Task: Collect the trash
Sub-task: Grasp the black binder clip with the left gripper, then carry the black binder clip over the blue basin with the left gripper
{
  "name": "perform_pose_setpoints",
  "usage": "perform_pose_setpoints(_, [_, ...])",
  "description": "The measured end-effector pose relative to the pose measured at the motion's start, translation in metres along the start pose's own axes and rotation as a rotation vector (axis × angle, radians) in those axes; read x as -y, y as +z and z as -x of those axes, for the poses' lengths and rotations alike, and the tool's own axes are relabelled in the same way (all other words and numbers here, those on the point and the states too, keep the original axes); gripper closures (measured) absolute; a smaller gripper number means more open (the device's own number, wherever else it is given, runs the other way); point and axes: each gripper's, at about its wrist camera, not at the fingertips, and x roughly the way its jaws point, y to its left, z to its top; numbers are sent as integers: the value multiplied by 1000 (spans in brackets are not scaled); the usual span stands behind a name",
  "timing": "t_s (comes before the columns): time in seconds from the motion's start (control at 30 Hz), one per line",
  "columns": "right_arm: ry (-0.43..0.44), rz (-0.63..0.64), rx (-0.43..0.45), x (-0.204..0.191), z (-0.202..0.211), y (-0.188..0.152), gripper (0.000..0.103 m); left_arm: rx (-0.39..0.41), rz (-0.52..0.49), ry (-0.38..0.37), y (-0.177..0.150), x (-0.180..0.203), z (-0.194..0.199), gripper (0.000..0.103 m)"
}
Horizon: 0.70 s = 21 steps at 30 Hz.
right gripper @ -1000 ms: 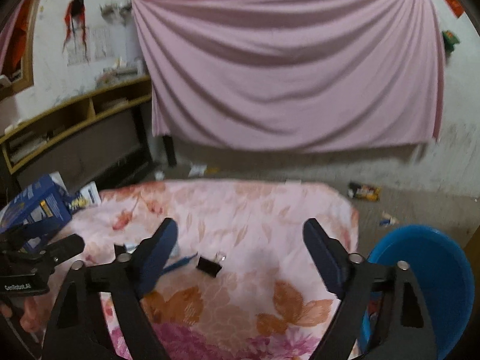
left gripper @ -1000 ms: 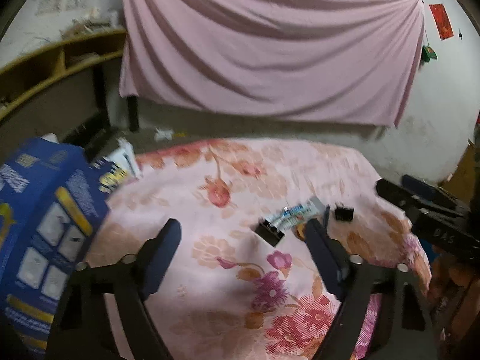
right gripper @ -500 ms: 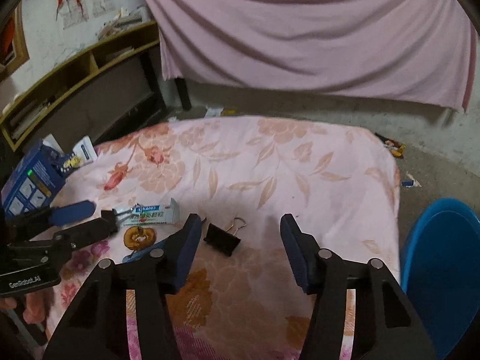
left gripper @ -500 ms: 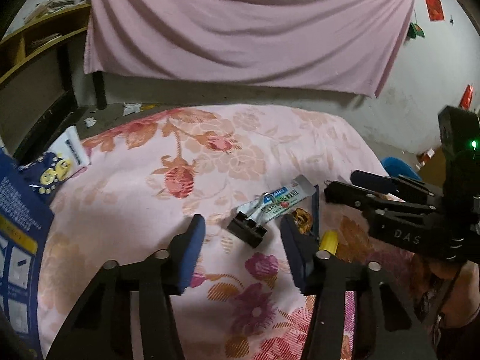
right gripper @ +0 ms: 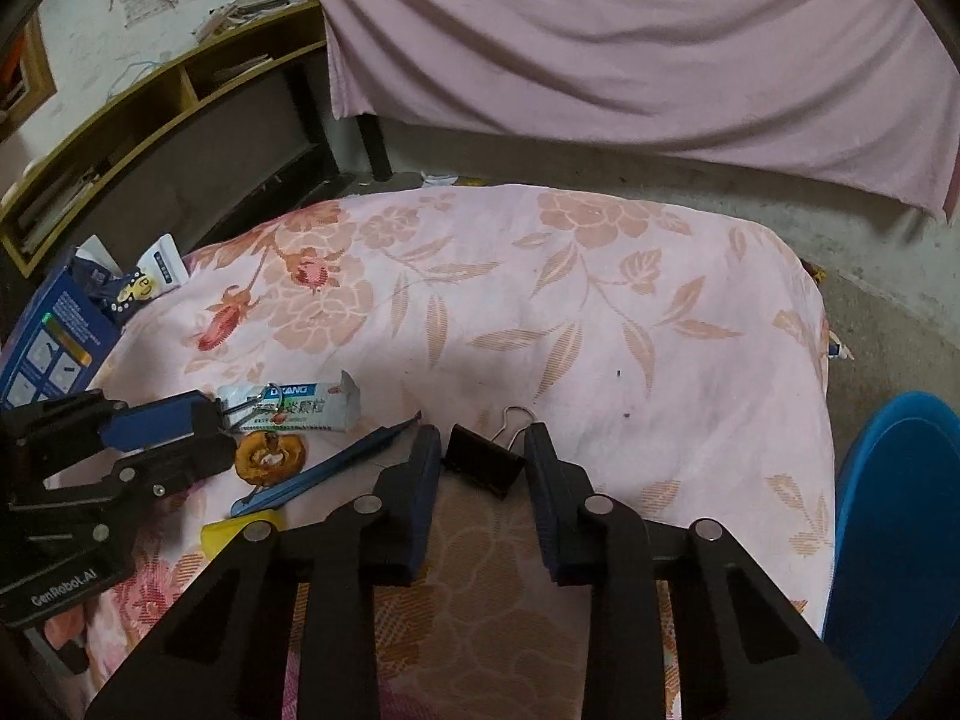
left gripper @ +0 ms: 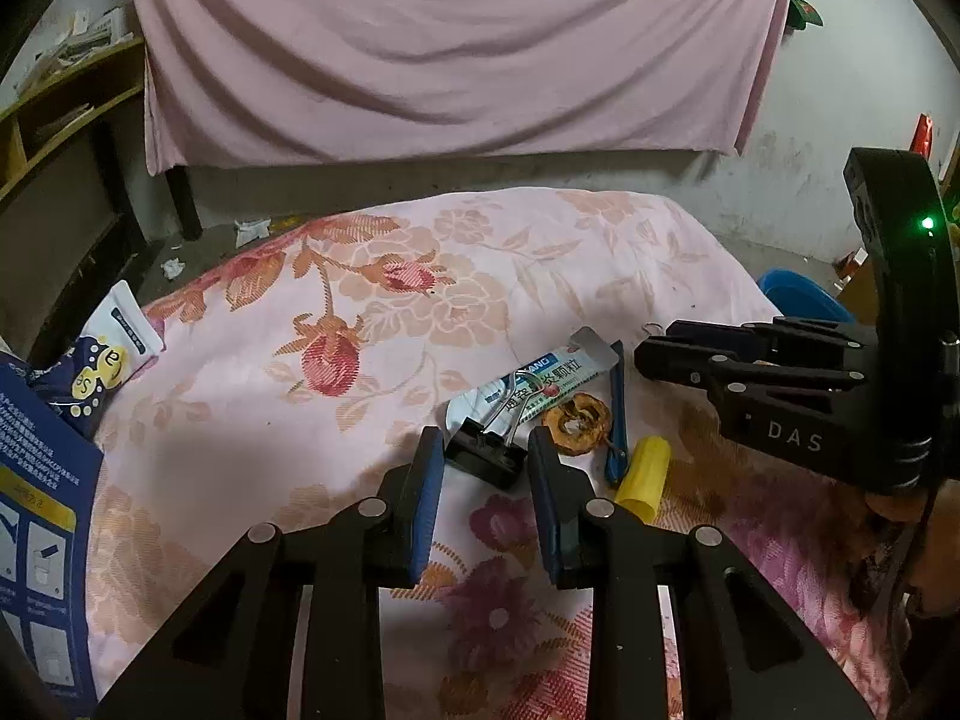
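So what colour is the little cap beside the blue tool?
Yellow cap, clearest in the left wrist view.

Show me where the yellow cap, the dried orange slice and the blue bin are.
yellow cap (left gripper: 645, 471), left wrist view, on the middle of its side.
dried orange slice (left gripper: 577, 423), left wrist view, on the ring's flesh.
blue bin (right gripper: 894, 516), right wrist view, on its outer wall.

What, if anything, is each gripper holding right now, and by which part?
Nothing is clearly held. The left gripper brackets one binder clip's black body, the right gripper another clip's; small gaps show beside both bodies.
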Motion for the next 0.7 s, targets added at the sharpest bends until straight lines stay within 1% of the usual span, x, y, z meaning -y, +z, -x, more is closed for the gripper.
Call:
perform_pose_setpoints(0.17, [12,6,18,-1,6,-3,77,62,11,16,-6,-1,15,79])
perform_pose_setpoints(0.3, [16,6,68,-1,18,-6,77,120,26,40,-10,-2,28,79])
perform_pose_setpoints(0.4, [18,19,115,-4,28,-9,77,173,27,49,-11,3,41,79])
perform_pose_setpoints(0.47, [19,31,178,-6,41,-11,77,224,29,42,-10,9,51,79])
perform_pose_setpoints(0.57, [20,43,294,-9,61,-16,77,315,26,25,-4,21,69,79])
perform_pose_setpoints(0.63, [3,57,370,-9,77,-20,77,380,23,-7,0,29,83,79])
perform_pose_setpoints(0.7, [-13,72,460,-7,94,-24,77,433,15,-24,5,39,94,79])
